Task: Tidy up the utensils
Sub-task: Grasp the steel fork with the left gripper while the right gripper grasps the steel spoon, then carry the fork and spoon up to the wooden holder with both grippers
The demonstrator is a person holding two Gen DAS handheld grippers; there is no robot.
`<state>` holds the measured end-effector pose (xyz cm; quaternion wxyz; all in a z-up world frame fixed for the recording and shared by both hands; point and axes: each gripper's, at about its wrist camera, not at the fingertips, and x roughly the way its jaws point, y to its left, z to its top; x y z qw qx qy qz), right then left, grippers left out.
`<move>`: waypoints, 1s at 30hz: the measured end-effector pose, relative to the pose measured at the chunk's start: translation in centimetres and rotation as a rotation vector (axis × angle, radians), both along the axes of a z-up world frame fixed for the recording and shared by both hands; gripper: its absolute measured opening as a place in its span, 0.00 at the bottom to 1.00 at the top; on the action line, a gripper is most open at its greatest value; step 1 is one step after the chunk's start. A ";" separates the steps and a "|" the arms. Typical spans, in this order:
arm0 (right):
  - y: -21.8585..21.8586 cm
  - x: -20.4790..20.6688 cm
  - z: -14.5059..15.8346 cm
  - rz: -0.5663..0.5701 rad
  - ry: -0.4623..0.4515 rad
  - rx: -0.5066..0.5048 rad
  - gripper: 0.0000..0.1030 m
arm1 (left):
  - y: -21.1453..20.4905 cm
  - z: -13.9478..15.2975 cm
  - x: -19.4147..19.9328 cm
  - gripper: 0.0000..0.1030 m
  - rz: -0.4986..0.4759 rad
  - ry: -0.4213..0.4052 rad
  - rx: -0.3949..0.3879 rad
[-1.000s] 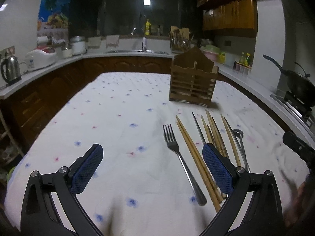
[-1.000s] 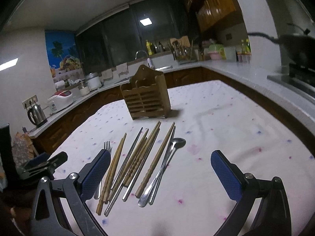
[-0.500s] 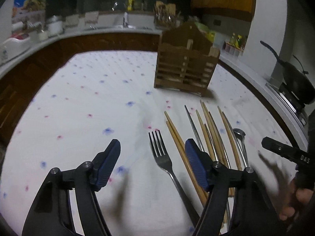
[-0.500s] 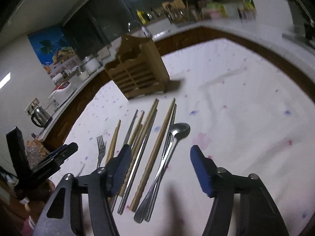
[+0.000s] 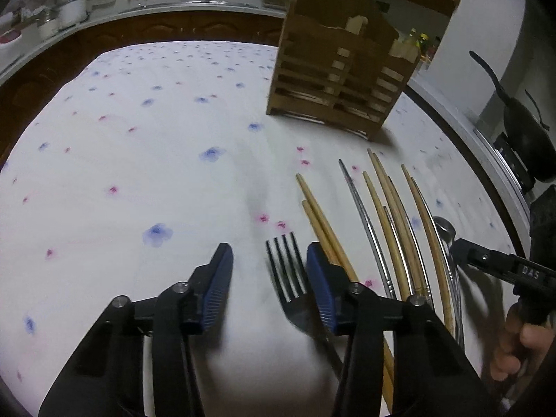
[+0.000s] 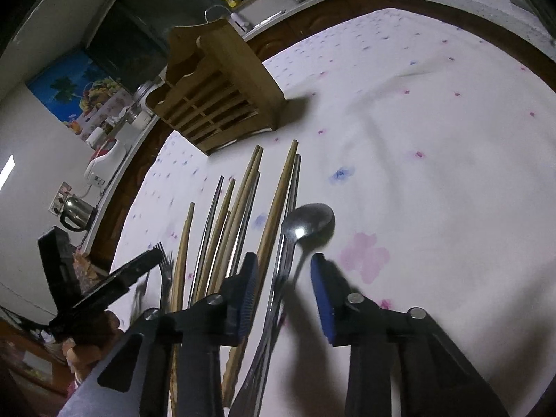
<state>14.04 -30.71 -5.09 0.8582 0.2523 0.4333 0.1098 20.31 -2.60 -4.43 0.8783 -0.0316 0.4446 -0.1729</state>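
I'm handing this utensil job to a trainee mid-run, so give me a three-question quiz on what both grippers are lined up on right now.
1. True or false: the left gripper is shut on the fork.
2. Which utensil's handle runs between the fingers of the right gripper? A) fork B) spoon C) wooden chopstick
3. Fill in: the wooden utensil holder stands ____ of the row of chopsticks on the floral tablecloth.

Key
1. False: its jaws are open, with the fork's tines between them.
2. B
3. Beyond the far end.
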 end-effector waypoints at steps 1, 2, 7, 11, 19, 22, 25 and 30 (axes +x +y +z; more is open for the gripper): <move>0.0 0.2 -0.1 0.001 0.005 0.003 0.19 | -0.2 0.0 0.1 0.28 -0.011 0.002 -0.002; 0.0 0.3 -0.2 0.003 0.008 0.006 0.15 | -0.4 -0.1 0.2 0.19 -0.024 0.008 -0.008; 0.2 0.0 0.0 0.006 0.000 0.002 0.04 | -0.5 0.9 -0.5 0.02 -0.035 -0.014 -0.020; 0.3 -0.9 1.7 0.007 -0.055 -0.007 0.03 | 0.3 2.5 -1.5 0.02 -0.021 -0.049 -0.048; 0.0 -2.8 6.2 -0.005 -0.173 -0.041 0.02 | 1.3 7.1 -4.4 0.02 -0.017 -0.155 -0.066; -0.1 -3.1 7.8 -0.017 -0.224 -0.057 0.02 | 1.5 8.7 -4.9 0.02 -0.013 -0.202 -0.063; -0.1 -3.1 8.9 -0.023 -0.260 -0.075 0.02 | 1.9 10.0 -5.0 0.02 -0.001 -0.238 -0.065; -0.3 -2.5 10.1 -0.031 -0.299 -0.093 0.02 | 2.6 11.8 -4.6 0.02 0.041 -0.293 -0.060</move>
